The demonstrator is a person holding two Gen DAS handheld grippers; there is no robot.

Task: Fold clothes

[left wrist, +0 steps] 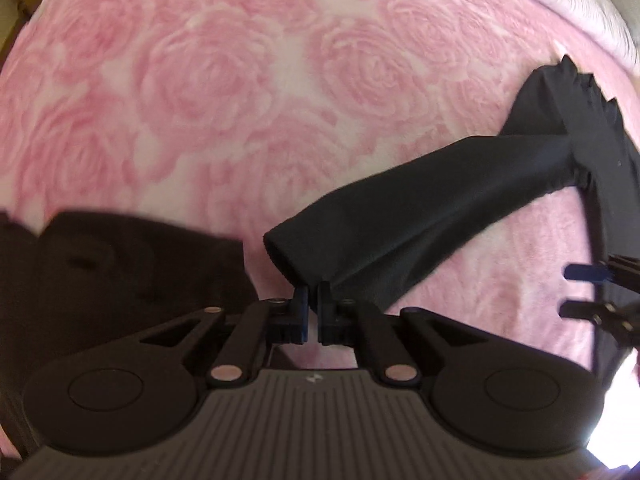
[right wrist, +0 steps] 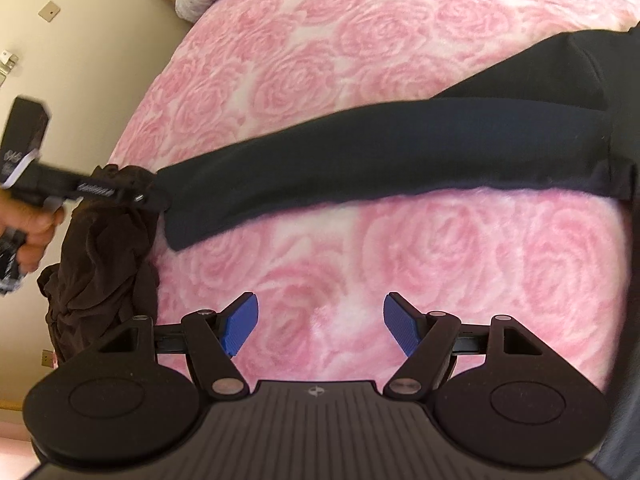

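Left hand-held gripper (left wrist: 313,294) clamped on black sleeve (left wrist: 420,208), right hand-held gripper (right wrist: 320,328) spread wide, empty, above pink blanket (right wrist: 400,240)

**Pink roses, black and brown cloth**

The blanket (left wrist: 224,80) is pink with a paler pink-and-white rose pattern all over. The long garment (left wrist: 420,204) is plain black. The crumpled cloth (right wrist: 100,248) is dark brown. The right gripper (right wrist: 320,330) is black with ribbed blue pads (right wrist: 240,326).
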